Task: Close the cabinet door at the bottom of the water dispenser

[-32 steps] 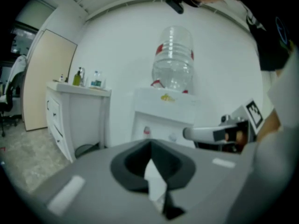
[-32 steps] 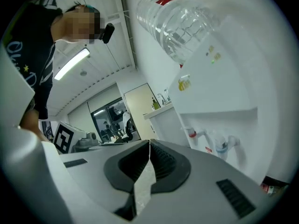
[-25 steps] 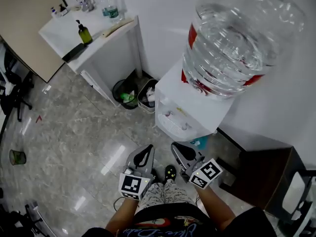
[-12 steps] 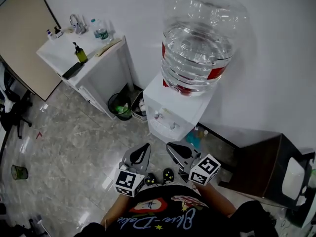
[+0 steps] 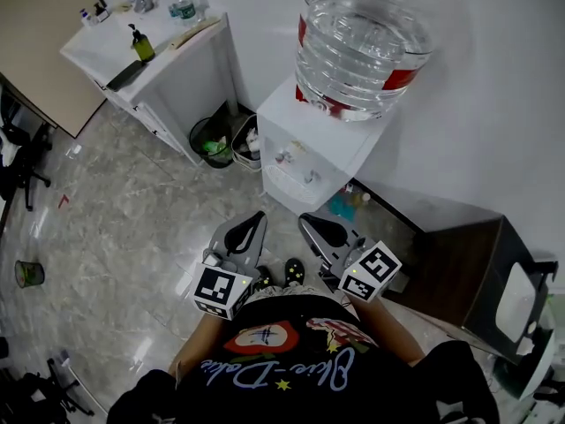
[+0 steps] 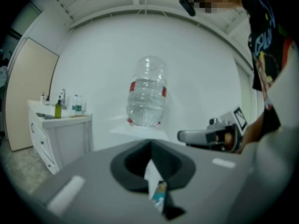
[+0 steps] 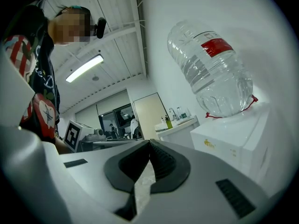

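White plastic is forming the housing of the water dispenser [image 5: 309, 140], which is standing against the wall in the upper centre of the head view and carrying a clear bottle [image 5: 366, 34]. The steep downward angle is showing only its top and tap recess. The lower front, where the cabinet door belongs, is falling out of sight in every view, so whether the door is hanging open or sitting shut cannot be settled. A teal item [image 5: 340, 206] is showing at the foot of the dispenser, towards its right. Whether it is lying on the floor [image 5: 132, 219] or inside the cabinet cannot be told. The left tool [image 6: 150, 144] is closed, its jaws meeting at the tip with nothing held. The right tool [image 7: 149, 143] is likewise closed and empty. Both are hovering side by side in the lower centre of the head view, near the dispenser front but apart from it, touching nothing. In my judgement the scene is fitting either a door waiting to be pushed or one already pushed home. As to markings, the bottle is wearing a red label [image 7: 216, 45] whose pale print is too small to read. A small gold mark [image 7: 209, 144] on the dispenser's side is also illegible. Cursive lettering on the person's shirt [image 5: 282, 369] is appearing to begin "Blue-", the rest unclear.
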Motion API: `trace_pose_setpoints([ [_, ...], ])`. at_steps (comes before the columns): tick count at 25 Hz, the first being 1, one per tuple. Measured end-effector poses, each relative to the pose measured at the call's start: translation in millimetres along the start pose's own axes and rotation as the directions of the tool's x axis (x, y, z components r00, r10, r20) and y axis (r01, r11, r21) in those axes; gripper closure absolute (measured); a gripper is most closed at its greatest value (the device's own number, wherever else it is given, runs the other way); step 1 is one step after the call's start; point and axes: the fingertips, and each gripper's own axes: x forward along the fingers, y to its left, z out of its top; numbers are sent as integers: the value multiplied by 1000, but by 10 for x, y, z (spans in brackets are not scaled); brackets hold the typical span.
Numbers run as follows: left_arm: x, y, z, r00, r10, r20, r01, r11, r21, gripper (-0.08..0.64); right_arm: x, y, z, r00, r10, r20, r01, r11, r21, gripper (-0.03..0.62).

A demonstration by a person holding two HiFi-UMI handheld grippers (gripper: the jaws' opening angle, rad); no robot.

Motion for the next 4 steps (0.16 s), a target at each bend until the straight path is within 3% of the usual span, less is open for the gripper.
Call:
trace_pose_setpoints([
  [4, -35, 34, -9, 1000, 7, 19, -6, 998, -57, 563, -5, -12, 6, 1000, -13, -2, 13, 1000, -6, 577],
])
